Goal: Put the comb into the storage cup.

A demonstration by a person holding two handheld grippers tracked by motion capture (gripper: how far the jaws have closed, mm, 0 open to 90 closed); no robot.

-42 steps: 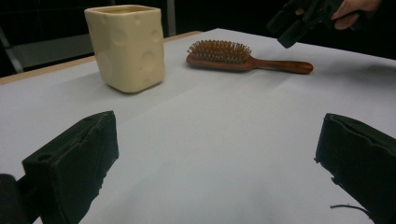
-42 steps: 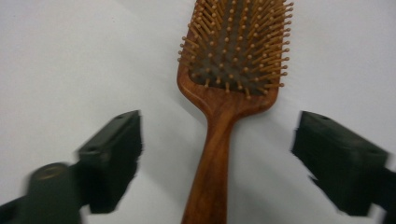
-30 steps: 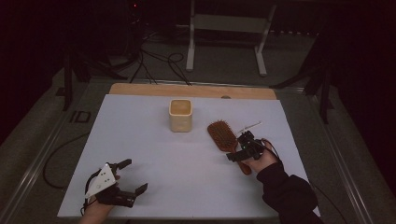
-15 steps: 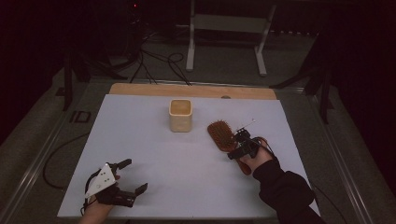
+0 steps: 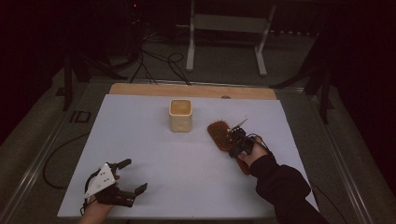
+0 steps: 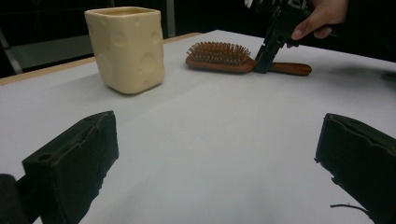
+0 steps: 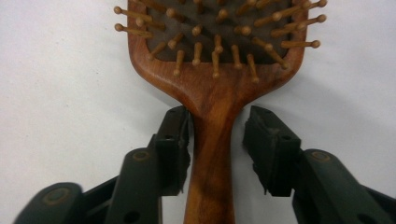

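Right tongs (image 7: 215,140) have just been closing around the hairbrush (image 7: 212,84) handle, one pad not yet touching; left tongs (image 6: 219,158) gape empty.

We see a hairbrush (image 7: 212,93) of glossy brown wood with matt wooden pins, a cream cup (image 6: 126,46) that looks like smooth dimpled ceramic, a matt white table sheet (image 5: 154,154), and matt black plastic jaws.

Your high view is dim: only the white table top (image 5: 187,154) catches light, the room behind falls to near black. Both gripper views read brighter, evenly lit, shadows soft. In your left gripper view, near jaws blur; the hairbrush (image 7: 215,56) stays sharp up close.
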